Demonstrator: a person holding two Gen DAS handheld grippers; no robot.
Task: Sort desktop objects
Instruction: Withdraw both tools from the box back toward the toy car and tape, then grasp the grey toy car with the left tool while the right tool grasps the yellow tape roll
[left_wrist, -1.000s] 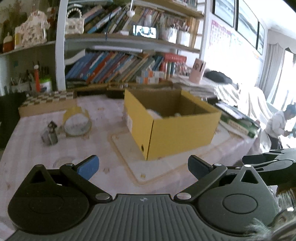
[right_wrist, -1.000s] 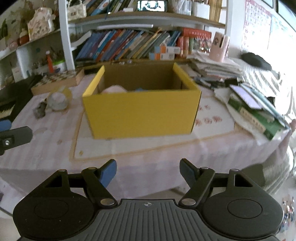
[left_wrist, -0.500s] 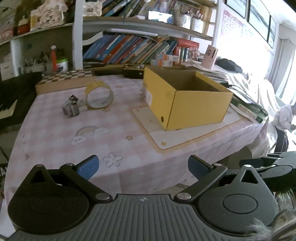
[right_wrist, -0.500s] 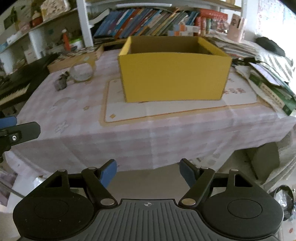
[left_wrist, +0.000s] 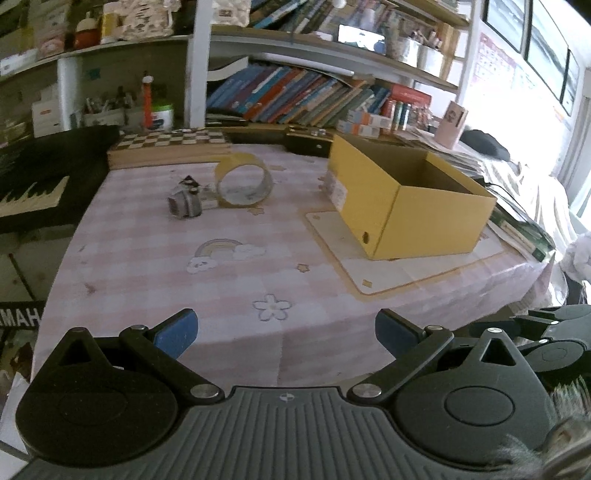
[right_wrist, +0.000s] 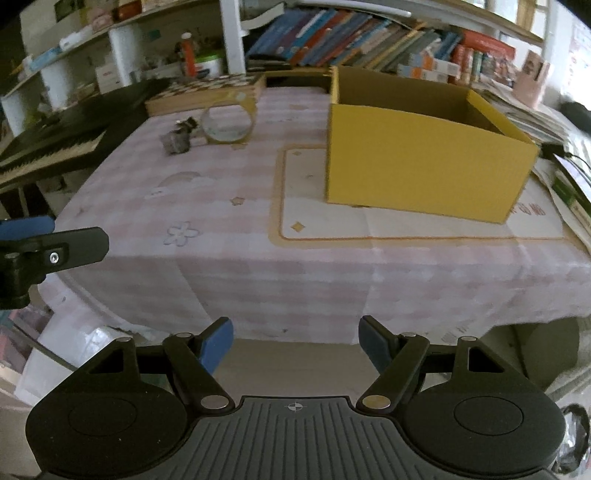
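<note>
A yellow cardboard box (left_wrist: 410, 206) stands open on a pale mat (left_wrist: 373, 266) on the right of the pink checked table; it also shows in the right wrist view (right_wrist: 424, 162). A roll of yellow tape (left_wrist: 243, 181) stands on edge at the far left, with a small grey binder-clip-like object (left_wrist: 184, 201) beside it; both show in the right wrist view, the tape (right_wrist: 227, 123) and the grey object (right_wrist: 177, 140). My left gripper (left_wrist: 284, 330) is open and empty over the table's near edge. My right gripper (right_wrist: 295, 343) is open and empty, below and in front of the table edge.
A checkerboard box (left_wrist: 173, 146) lies at the back of the table. A keyboard (right_wrist: 48, 147) stands left of the table. Bookshelves (left_wrist: 314, 99) line the back wall. Books and papers (right_wrist: 569, 173) lie right of the box. The left gripper's finger (right_wrist: 55, 251) shows at the right wrist view's left edge.
Both grippers have pulled back and away from the box toward the table's near edge, staying open. The box's contents are no longer in view.
</note>
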